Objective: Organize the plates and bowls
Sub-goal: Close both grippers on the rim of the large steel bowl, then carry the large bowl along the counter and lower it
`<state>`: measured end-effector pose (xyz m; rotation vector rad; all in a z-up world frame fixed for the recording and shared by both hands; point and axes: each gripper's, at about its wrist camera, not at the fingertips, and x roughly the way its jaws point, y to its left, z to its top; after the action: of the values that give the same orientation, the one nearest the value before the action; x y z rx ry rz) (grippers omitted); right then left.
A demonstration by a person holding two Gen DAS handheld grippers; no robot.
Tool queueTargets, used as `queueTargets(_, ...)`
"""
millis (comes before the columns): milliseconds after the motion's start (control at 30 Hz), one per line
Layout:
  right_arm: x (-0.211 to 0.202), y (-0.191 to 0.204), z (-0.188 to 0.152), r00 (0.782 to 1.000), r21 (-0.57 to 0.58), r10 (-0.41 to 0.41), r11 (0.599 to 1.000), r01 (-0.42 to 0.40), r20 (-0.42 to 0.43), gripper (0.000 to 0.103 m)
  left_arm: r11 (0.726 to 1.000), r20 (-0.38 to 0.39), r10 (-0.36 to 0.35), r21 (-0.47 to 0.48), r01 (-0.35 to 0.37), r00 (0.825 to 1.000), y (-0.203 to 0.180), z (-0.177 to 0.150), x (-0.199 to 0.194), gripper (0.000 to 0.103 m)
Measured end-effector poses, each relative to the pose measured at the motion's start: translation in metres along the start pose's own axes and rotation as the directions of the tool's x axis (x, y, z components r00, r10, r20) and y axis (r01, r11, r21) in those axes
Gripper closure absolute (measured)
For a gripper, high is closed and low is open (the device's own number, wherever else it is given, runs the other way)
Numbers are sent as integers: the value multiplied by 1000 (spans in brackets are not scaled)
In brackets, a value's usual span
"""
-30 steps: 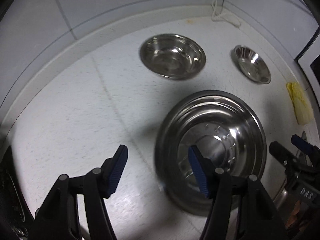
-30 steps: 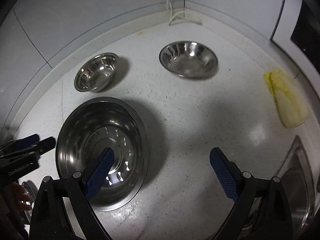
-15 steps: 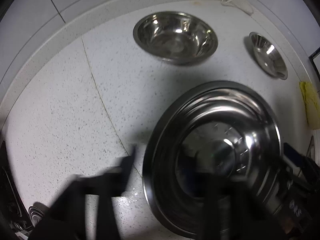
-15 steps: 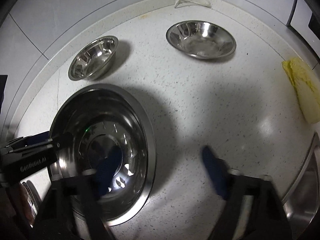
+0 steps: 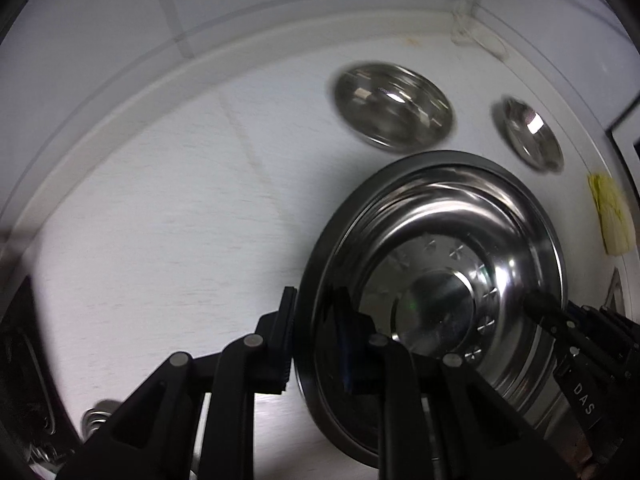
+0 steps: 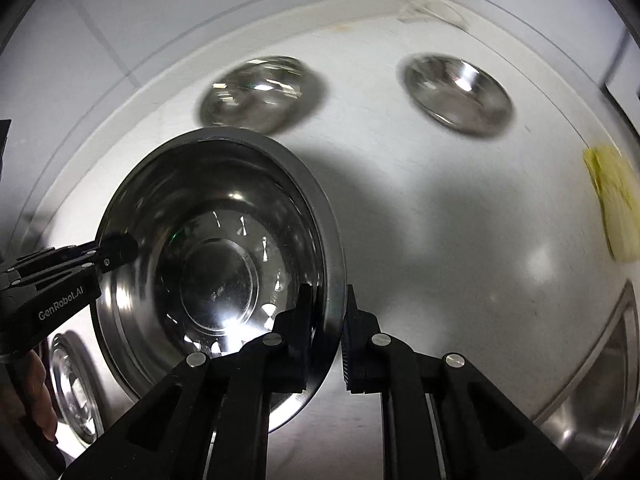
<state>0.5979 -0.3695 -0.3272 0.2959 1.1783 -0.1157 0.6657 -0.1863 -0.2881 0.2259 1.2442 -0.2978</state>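
A large steel bowl with a wide flat rim fills the middle of both views on the white counter. My left gripper has one pad outside and one inside the bowl's left rim; its jaws are closing and grip that rim. On the opposite side, my right gripper is shut on the right rim of the large bowl. Each gripper shows in the other's view: the right gripper and the left gripper. Two smaller steel bowls, a left one and a right one, rest farther back.
A pale yellow leafy item lies at the counter's right edge. A steel sink opens at the lower right. Steel dishes sit low on the left by a person's hand. A tiled wall and a cord bound the back.
Both grippers went from wide open to closed on opposite sides of the large bowl's rim. The bowl now looks nearer and overlaps the back left bowl in the right wrist view.
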Motion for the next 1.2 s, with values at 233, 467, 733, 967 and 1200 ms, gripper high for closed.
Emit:
queueTargets(233, 2, 88, 17, 996, -160, 87, 983, -85, 2, 92, 984, 29, 99, -151, -93, 995, 92, -19, -22, 86)
queueTargets(467, 30, 166, 23, 988, -278, 140, 948, -154, -70, 92, 951, -20, 155, -268, -155, 988, 160, -36, -7, 86)
queueTargets(733, 70, 199, 26, 981, -325, 130, 930, -172, -146, 92, 935, -82, 154, -310, -172, 985, 190, -43, 21, 85)
queueTargets(967, 89, 198, 30, 979, -324, 112, 932, -163, -172, 92, 940, -107, 155, -290, -180, 982, 187, -38, 41, 83)
queueTargets(1200, 80, 200, 29, 982, -330, 108, 931, -156, -158, 91, 944, -99, 175, -266, -195, 980, 184, -34, 47, 80)
